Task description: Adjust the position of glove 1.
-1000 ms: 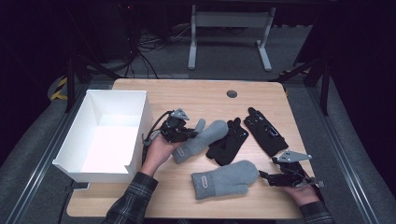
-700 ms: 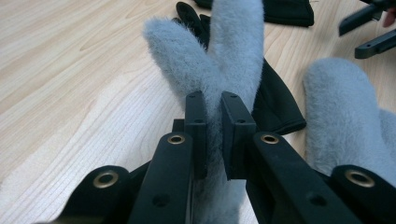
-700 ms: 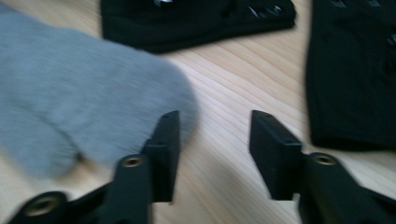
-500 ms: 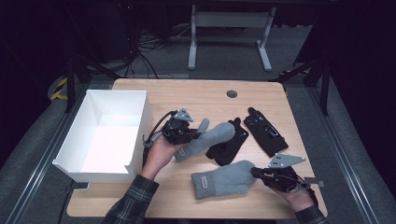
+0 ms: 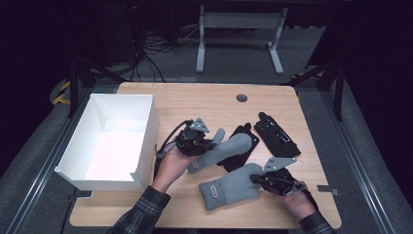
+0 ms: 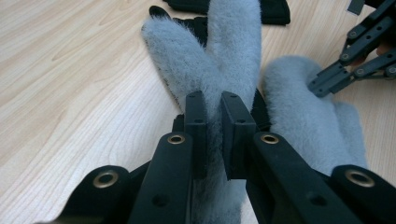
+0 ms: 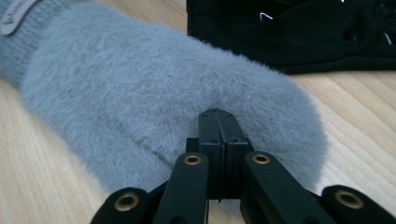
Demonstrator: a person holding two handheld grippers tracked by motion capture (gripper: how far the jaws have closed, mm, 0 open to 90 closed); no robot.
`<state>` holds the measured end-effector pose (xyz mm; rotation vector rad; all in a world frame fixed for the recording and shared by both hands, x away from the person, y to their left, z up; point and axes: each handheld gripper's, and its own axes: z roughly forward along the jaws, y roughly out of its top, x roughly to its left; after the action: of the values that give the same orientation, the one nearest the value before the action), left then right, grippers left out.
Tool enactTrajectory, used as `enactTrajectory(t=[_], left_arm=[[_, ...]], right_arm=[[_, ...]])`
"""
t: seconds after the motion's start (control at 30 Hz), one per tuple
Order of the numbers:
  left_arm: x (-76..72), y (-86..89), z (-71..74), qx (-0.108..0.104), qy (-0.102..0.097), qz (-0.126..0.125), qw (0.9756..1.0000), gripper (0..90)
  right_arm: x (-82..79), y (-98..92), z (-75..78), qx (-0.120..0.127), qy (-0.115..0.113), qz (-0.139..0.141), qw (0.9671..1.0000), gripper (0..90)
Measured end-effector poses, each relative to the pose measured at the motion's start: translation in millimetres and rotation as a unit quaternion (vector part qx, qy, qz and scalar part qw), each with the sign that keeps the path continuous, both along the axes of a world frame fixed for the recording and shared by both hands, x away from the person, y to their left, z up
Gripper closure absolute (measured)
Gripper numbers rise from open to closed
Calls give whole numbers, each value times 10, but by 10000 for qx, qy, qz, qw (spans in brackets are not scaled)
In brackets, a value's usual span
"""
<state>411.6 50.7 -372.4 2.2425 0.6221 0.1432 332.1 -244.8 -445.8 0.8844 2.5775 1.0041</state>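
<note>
2 grey mittens, table centre. Left gripper [image 5: 207,145] jaws pinching lifted mitten [image 6: 224,51] at cuff, its tip drooping toward 2 o'clock over black glove [image 5: 243,141]. Right gripper [image 5: 258,179] jaws have just been closing, now pressed together on fleece edge of flat mitten [image 7: 154,93]. Soft, light, floppy, compressible; pinch cuff or edge fold. How much fleece lies between right jaws hard to tell. White box [image 5: 78,170] at 9 o'clock.

Wooden table [image 5: 204,102] — white box [image 5: 109,141], grey mitten [image 5: 231,186], two black gloves [image 5: 277,134] on it.
</note>
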Motion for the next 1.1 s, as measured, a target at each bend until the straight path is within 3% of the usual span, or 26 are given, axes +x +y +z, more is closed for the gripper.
enactTrajectory(t=[0.17, 0.33, 0.57, 0.9, 1.1], left_arm=[[-75, -72, 23, 87, -19, 89, 9999, 831], [-146, -153, 27, 143, 8, 21, 9999, 831], [-233, -221, -3, 175, 81, -59, 9998, 831], [-371, -320, -41, -54, 369, -411, 9985, 825], [-433, -367, -44, -198, 474, -583, 9970, 815]], right_arm=[[5, 17, 17, -5, -73, -49, 10000, 900], [-82, 97, 116, 353, -99, 229, 9991, 900], [-107, 321, 76, 233, -71, 533, 9983, 900], [-73, 339, 40, 139, -138, 486, 9986, 900], [-56, 267, 104, 302, -355, 268, 9986, 900]])
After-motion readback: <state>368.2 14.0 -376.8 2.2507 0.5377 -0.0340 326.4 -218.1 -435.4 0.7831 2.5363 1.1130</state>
